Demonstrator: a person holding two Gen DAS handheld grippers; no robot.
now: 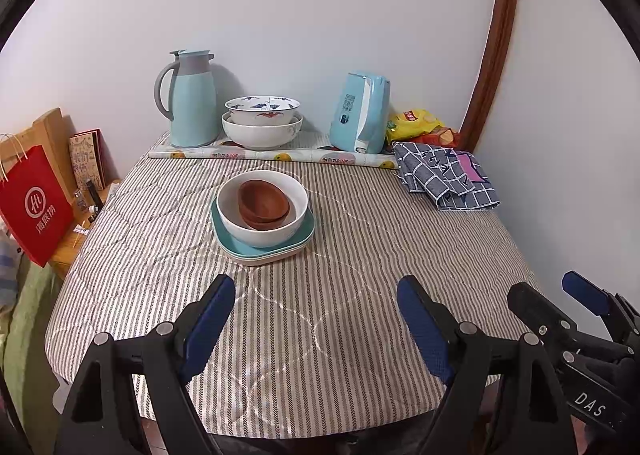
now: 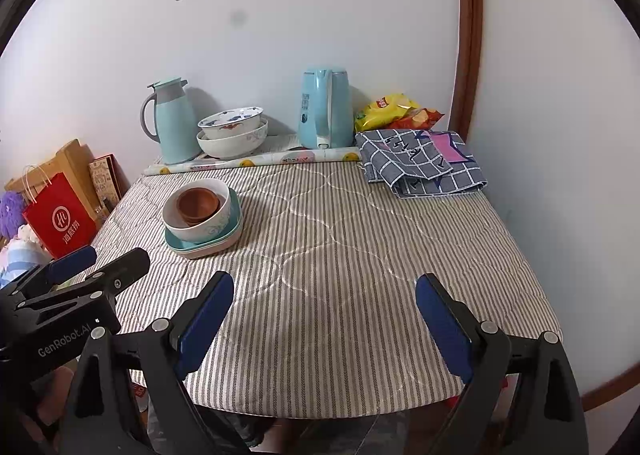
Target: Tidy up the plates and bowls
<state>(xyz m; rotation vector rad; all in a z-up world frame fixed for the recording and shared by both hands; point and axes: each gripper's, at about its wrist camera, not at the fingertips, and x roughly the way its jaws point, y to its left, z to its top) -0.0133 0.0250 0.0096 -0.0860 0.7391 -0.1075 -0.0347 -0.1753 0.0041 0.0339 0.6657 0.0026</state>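
Note:
Brown wooden bowls (image 1: 264, 204) (image 2: 198, 204) sit nested inside a white bowl (image 1: 276, 233) (image 2: 202, 232), which stands on stacked teal and cream square plates (image 1: 298, 245) (image 2: 230, 237) mid-table. Two patterned white bowls (image 1: 262, 123) (image 2: 232, 135) are stacked at the back by the wall. My left gripper (image 1: 316, 319) is open and empty, above the table's near edge, short of the stack. My right gripper (image 2: 324, 315) is open and empty, to the right of the stack. Each gripper shows in the other's view: right (image 1: 560, 303), left (image 2: 100, 267).
A striped quilted cloth (image 1: 360, 255) (image 2: 360, 255) covers the table. At the back stand a light blue thermos jug (image 1: 190, 99) (image 2: 172, 123), a blue kettle (image 1: 360, 115) (image 2: 324, 107), snack bags (image 1: 420, 125) (image 2: 392, 109) and a folded checked cloth (image 1: 444, 175) (image 2: 420, 163). A red bag (image 1: 32, 203) (image 2: 60, 215) stands left.

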